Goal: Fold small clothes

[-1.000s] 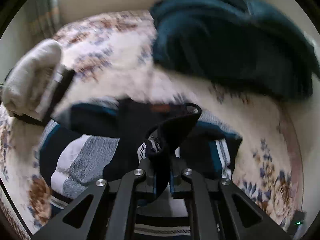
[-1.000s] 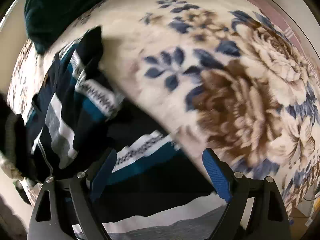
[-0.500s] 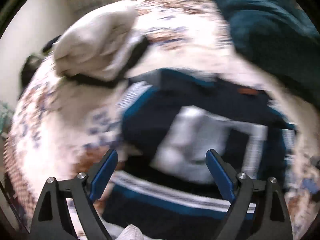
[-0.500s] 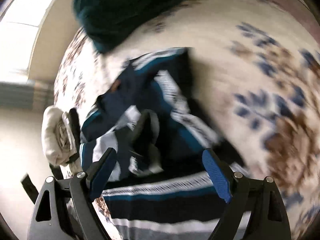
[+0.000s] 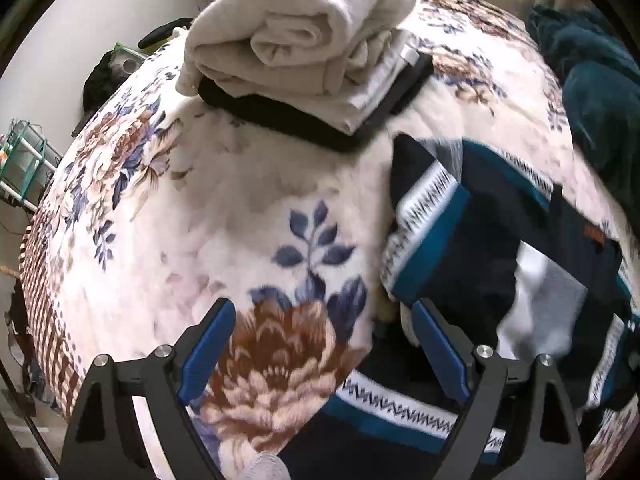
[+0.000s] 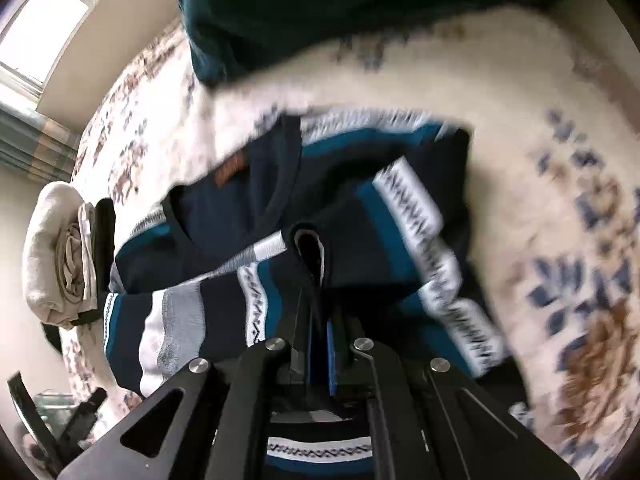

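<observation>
Right gripper (image 6: 320,344) is pinched tight on a dark fold of the navy, teal and white striped knit sweater (image 6: 328,216), blue pads pressed together with cloth between them. The sweater lies bunched on the cream floral fleece blanket (image 6: 540,152) covering the bed, its zigzag-trimmed bands twisting across each other and a small brown label showing near the collar. Over on the other side, the left gripper (image 5: 320,340) hangs with its blue-padded fingers (image 5: 208,344) spread wide, nothing between them, poised over a big brown printed flower just beside the sweater's edge (image 5: 500,240). Beyond it sits a folded stack: a cream fleece garment (image 5: 304,28) on top, a black garment (image 5: 288,116) underneath. A dark teal plush blanket (image 6: 360,12) is heaped at the far side of the bed, close to the sweater.
</observation>
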### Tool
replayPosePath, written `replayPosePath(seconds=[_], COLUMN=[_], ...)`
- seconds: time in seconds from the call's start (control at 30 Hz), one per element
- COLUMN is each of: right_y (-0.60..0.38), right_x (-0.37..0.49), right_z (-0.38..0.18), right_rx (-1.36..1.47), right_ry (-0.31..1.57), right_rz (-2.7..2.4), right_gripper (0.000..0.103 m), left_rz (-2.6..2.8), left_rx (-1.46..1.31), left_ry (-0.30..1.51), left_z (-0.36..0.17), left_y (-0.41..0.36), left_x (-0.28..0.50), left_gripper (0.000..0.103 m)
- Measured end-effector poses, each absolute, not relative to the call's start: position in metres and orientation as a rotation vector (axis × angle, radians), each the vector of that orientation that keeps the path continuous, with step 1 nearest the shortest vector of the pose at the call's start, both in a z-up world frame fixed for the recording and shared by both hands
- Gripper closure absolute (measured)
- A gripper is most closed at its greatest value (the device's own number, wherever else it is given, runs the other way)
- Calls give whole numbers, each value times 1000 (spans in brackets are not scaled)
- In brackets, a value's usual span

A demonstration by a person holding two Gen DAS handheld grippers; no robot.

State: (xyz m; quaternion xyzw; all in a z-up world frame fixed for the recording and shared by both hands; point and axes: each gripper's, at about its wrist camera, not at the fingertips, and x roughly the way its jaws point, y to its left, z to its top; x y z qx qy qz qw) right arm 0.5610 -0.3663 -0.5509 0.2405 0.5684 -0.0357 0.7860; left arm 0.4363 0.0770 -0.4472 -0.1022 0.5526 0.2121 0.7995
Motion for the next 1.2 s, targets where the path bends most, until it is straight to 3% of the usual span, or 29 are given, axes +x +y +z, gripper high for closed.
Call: replayPosePath(seconds=[0.2,0.43,0.5,0.57,0.63,0.87,1.03,1.13,1.2], right_y=[-414,-446,-451,-454,-457,-446,-427,-438,-443], right_x=[557,558,555,552,548,536,542,539,539], right_z=[-545,-587,-588,-585,-584,-551,-579,-604,-612], right_rx=[466,631,624,534,517,529,463,490,460], right_ry=[1241,1368,1370,1368,1368,1235,1310,1369,1399], right_rz=[-159,-136,-150,-209,-246,-208,-162,-172,-199], right_gripper=[98,96,88,66,61,61,61,61,49], left_rz=[455,430,427,449,452,354,334,325,314], left_rx=[-207,-68,21,86,56,-130,-101,-99,-95], left_ry=[1142,1182,1214,1245,1253,1132,1255,1260,1250], left_z=[-449,-485,-500,-513,-514,-464,-511,-530,-531], left_y=[79,62,59,65,76,73,58,64,68], left_x=[474,529,535,535,530,507,514,510,509], left_gripper=[13,13,13,13,13,13,13,8,3])
